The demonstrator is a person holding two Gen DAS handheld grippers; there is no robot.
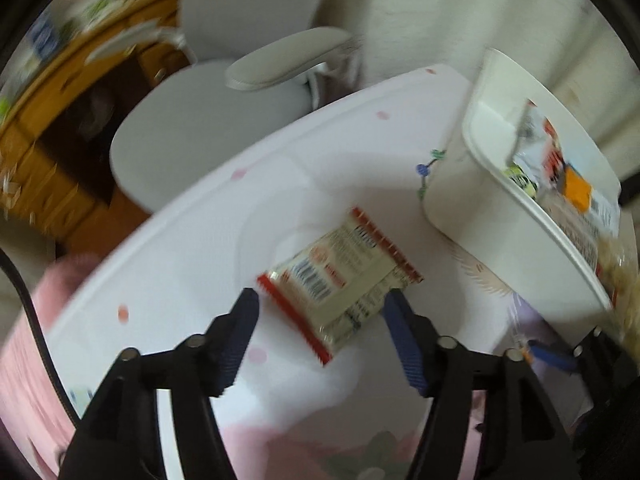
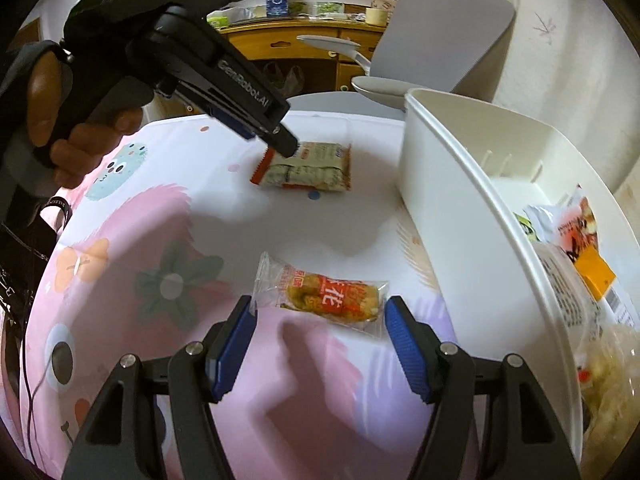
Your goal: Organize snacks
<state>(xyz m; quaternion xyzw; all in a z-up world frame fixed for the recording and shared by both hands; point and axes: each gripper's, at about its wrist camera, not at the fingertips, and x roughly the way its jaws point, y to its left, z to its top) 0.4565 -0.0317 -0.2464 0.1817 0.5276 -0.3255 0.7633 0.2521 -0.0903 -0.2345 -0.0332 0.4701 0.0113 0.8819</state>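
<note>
Step in hand: collecting loose snack packets from the tabletop [image 2: 120, 264] into the white bin [image 2: 452, 168] at the right.

Left tool [image 1: 320, 304]: jaws spread, nothing pinched. The cream packet with red serrated ends [image 1: 340, 276] lies flat on the tabletop beyond the tips, and in the left wrist view sits between the two pads without touching either. The right wrist view shows the same tool [image 2: 286, 145] angled down over that packet's [image 2: 308, 166] left end. This frame is motion-blurred, so contact cannot be ruled finely.

Right tool [image 2: 318, 316]: jaws spread, empty. The clear packet with the orange label [image 2: 328, 294] lies flat just ahead of the fingertips, its left crimp close to the left pad [image 2: 232, 344]; not gripped.

Bin already holds several packets [image 2: 576, 248] at its near end; the far end looks bare.

Judgement: both tools are at the approach stage. Next move calls for lowering each onto its packet, closing across the narrow width, then lifting over the bin wall. Flat foil gives little to pinch; a crimped end is likely the better hold.

Room: open tabletop lies between the two packets, which are well apart. The bin's tall wall stands near the right tool's path. The far tabletop edge runs just behind the cream packet, with a grey chair [image 1: 208, 120] beyond.
</note>
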